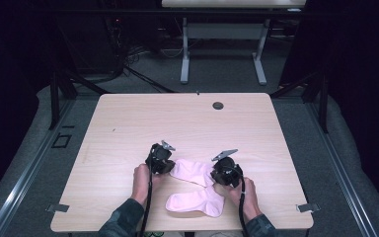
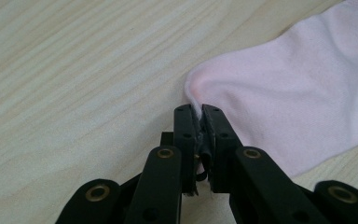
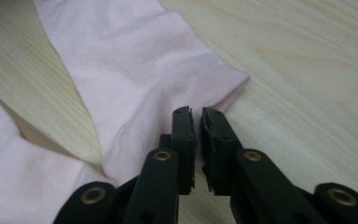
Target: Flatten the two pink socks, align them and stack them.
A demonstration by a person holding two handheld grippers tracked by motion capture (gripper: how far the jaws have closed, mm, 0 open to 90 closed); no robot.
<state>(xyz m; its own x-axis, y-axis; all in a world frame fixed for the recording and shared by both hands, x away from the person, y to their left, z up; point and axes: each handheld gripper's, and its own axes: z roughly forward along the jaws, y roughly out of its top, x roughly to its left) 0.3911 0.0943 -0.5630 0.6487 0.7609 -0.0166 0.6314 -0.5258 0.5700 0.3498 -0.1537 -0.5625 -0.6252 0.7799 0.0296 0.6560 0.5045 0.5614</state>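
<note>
Two pink socks lie on the pale wooden counter [image 1: 128,123] near its near edge, about midway between the left and right edges. The farther sock [image 1: 193,171] stretches crosswise between the two grippers; the nearer sock [image 1: 197,202] lies just in front of it, closer to the near edge, and the two meet or overlap at the right. The left gripper [image 1: 167,163] sits at the farther sock's left end, and in the left gripper view its jaws are clenched on the rounded tip of the sock [image 2: 289,102], with a thin fold of pink cloth pinched between the pads. The right gripper [image 1: 221,174] sits at the sock's right end; in the right gripper view its jaws are closed on the edge of the ribbed cuff of the sock [image 3: 144,74], which lies flat on the counter [image 3: 307,70]. Part of the nearer sock [image 3: 14,177] shows at the lower left of that view.
</note>
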